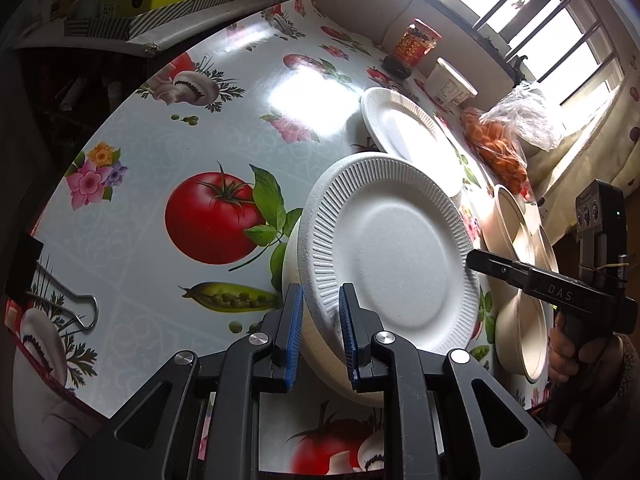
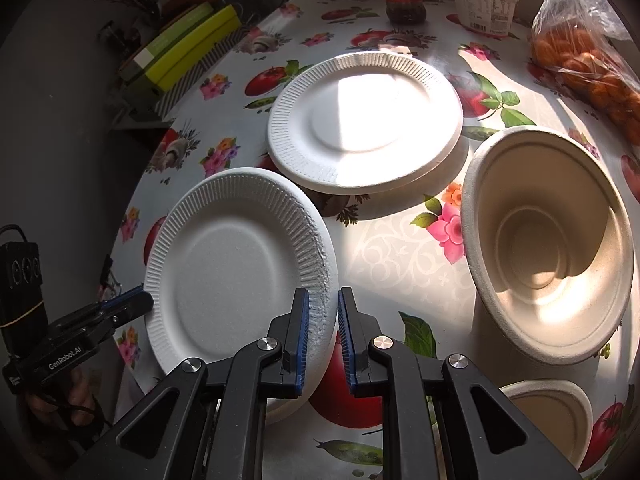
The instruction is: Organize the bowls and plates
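two grippers' jaws pinching foam plate | fruit-print tablecloth | barred window behind

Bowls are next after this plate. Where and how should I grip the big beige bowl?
Probably pinch the beige bowl by its near rim, one finger inside, one outside, coming from above: its mouth is open and empty, and the body looks too wide to span.

Right tongs pinching foam plate rim, left tongs opposite, second plate, beige bowl beside.
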A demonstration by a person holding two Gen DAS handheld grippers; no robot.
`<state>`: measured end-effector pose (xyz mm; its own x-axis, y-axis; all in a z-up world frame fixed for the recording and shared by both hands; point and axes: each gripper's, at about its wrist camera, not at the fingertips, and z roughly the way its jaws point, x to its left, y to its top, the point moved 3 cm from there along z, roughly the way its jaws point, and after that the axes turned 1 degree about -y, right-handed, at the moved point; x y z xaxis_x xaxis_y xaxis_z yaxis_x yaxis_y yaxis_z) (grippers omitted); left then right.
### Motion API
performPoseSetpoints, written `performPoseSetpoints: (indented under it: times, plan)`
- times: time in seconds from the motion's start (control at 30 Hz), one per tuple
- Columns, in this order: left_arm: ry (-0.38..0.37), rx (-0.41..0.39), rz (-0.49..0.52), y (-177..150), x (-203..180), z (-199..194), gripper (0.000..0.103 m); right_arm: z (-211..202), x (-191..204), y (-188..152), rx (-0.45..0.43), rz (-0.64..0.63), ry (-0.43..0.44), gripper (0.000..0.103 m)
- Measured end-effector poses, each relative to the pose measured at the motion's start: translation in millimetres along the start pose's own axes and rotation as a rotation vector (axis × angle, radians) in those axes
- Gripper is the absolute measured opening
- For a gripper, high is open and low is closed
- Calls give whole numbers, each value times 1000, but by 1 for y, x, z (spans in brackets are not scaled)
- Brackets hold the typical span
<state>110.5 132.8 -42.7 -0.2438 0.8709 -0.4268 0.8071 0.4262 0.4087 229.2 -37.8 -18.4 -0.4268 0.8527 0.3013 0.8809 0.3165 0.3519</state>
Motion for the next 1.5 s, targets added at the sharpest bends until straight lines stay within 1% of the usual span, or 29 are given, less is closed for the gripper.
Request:
performPoseSetpoints:
  times: [0.37,0.67,0.87,1.1,1.17,1.23,1.27,1.3,1.33,1.4,1.43,1.5]
  plan:
    - [24,10,8,-8,-1,-2,19,4,1,-8,15,-13,-7,15]
    - [49,35,7,-14,0,1,19,9,3,-12,26,-32,-21,16]
    - [66,33,13,-15,0,1,19,10,6,-12,19,-51,-37,16]
    - [90,32,25,-14,0,1,19,11,7,-13,18,-53,-37,17]
    - [82,30,27,-13,1,0,23,11,7,-13,17,-51,-37,17]
    - [78,23,22,-12,3,-2,26,11,6,-12,15,-48,-42,23]
    - [75,18,21,-12,4,-3,27,11,5,-11,12,-43,-45,31]
    - [73,14,15,-11,5,-4,27,10,4,-10,10,-39,-43,36]
    - [71,8,8,-11,7,-6,28,10,3,-10,8,-35,-38,37]
    - [68,0,-5,-9,11,-7,33,11,3,-9,7,-31,-32,37]
    - [68,0,-15,-8,14,-6,39,11,3,-9,9,-32,-35,37]
    - [66,15,-40,-7,19,-3,40,12,3,-9,11,-35,-39,37]
